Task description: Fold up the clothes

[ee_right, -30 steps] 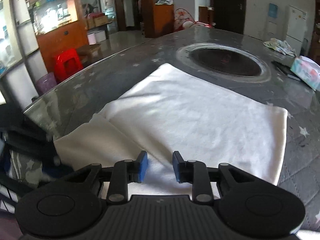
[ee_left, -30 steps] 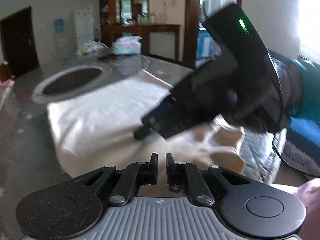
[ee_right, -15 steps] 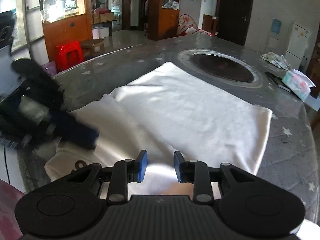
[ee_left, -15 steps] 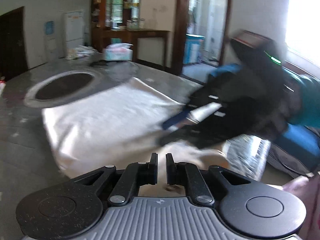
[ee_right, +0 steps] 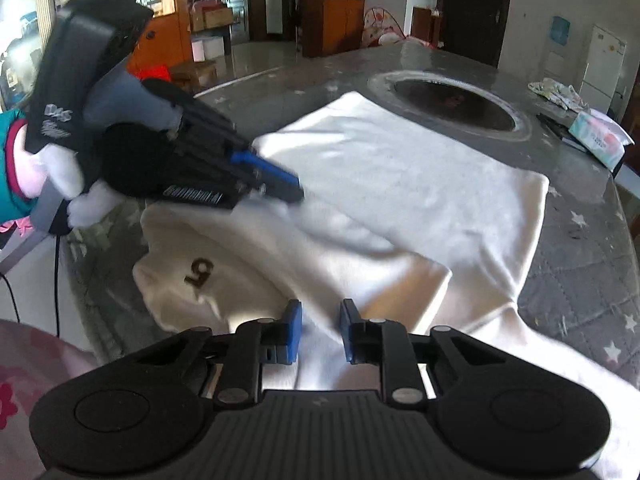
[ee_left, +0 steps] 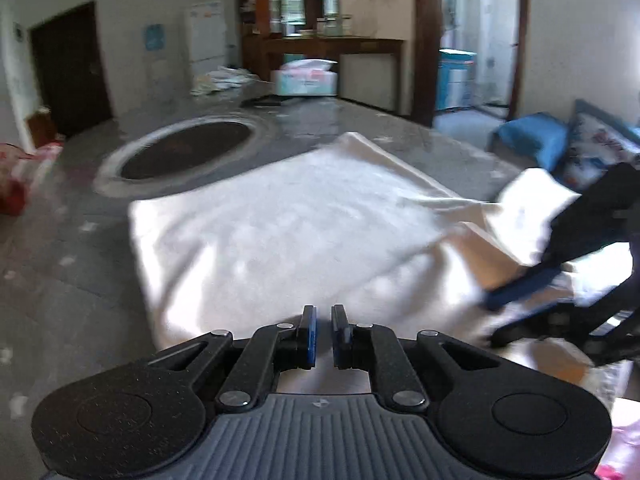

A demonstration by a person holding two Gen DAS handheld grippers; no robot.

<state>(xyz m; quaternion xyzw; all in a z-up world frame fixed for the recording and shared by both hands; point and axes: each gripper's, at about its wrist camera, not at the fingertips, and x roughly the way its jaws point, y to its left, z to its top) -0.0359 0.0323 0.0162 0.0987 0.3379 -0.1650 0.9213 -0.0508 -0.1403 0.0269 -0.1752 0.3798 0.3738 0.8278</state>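
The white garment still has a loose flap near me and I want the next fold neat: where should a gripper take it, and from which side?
Judging by how it lies, grip the raised edge of the white garment at the loose flap bearing the "5", coming from the near table edge. That part sits rumpled and lifted; the far portion lies flat on the table.

A lived-in home — a white fridge (ee_left: pixel 205 36) by a dark door (ee_left: pixel 70 68), wooden shelving (ee_left: pixel 296 0), a tissue box (ee_right: pixel 600 142) on the grey table (ee_left: pixel 72 248), bedding beyond.
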